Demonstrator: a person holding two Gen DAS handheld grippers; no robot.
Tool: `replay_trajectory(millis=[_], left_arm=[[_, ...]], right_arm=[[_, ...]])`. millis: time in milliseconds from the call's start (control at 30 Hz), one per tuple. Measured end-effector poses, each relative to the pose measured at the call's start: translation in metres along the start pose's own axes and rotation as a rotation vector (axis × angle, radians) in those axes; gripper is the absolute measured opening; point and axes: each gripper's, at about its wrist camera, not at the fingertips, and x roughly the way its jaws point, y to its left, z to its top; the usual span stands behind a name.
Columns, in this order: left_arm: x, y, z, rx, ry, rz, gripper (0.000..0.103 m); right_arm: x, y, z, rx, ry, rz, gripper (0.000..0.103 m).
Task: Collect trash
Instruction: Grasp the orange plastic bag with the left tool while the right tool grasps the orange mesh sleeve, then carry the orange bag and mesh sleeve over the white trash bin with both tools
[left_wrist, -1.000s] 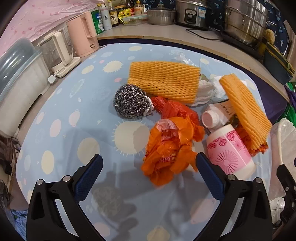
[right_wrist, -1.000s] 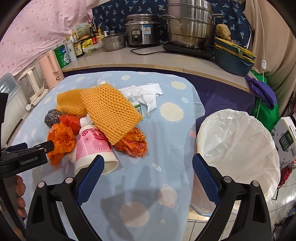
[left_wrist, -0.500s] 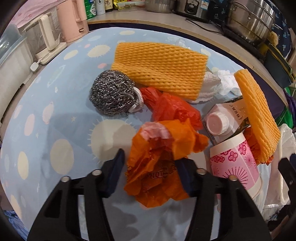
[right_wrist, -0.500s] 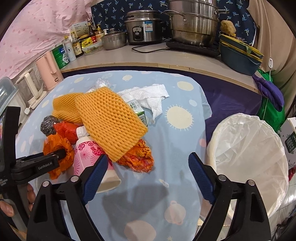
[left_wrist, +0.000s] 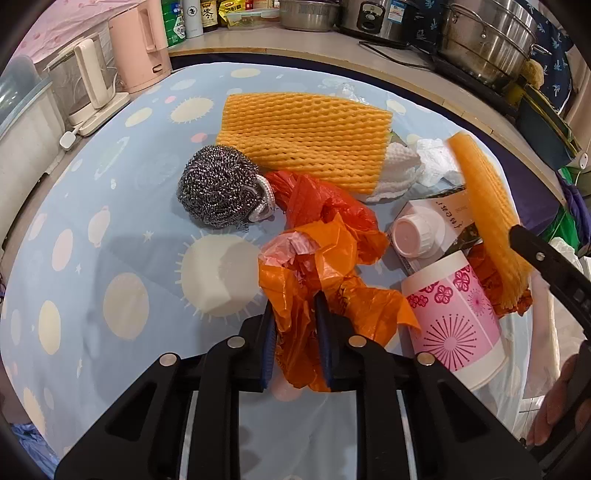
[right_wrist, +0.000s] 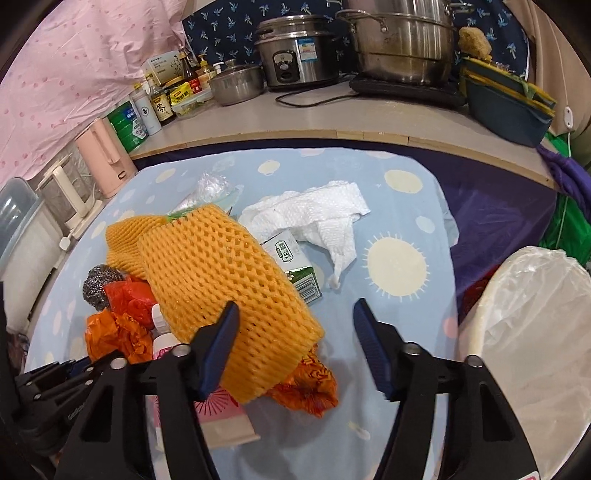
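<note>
My left gripper (left_wrist: 295, 332) is closing, and its blue pads pinch a crumpled orange plastic bag (left_wrist: 317, 266) that lies on the blue tablecloth (left_wrist: 110, 229). Just right of the bag a pink flowered paper cup (left_wrist: 454, 317) lies on its side. My right gripper (right_wrist: 295, 306) is also closing. The near end of an orange foam net (right_wrist: 221, 273) sits between its fingers: the left finger overlaps the net and the right finger stands apart from it. An orange snack wrapper (right_wrist: 306, 384) pokes out from under the net.
A steel scourer (left_wrist: 218, 188), a red bag (left_wrist: 325, 206), a second foam net (left_wrist: 306, 136), a milk carton (right_wrist: 295, 266) and a white paper towel (right_wrist: 314, 218) lie around. A bin with a white liner (right_wrist: 535, 332) stands off the table's right edge. Kettles and pots line the left and back.
The left gripper moved forward over the orange bag and its jaws closed onto it. The right gripper slid left toward the foam net while its jaws narrowed.
</note>
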Motion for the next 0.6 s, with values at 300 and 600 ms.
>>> replay_trajectory(millis=[300,600], left_arm=[[-0.027,0.002,-0.008,0.005,-0.036,-0.011,0.018],[-0.049,0.003,-0.021,0.007,-0.054,-0.007,0.018]], right_arm=[[-0.018,0.005,-0.008,-0.035,-0.021,0.015,0.010],[-0.032,-0.004,-0.009,-0.009,-0.032,0.069,0.050]])
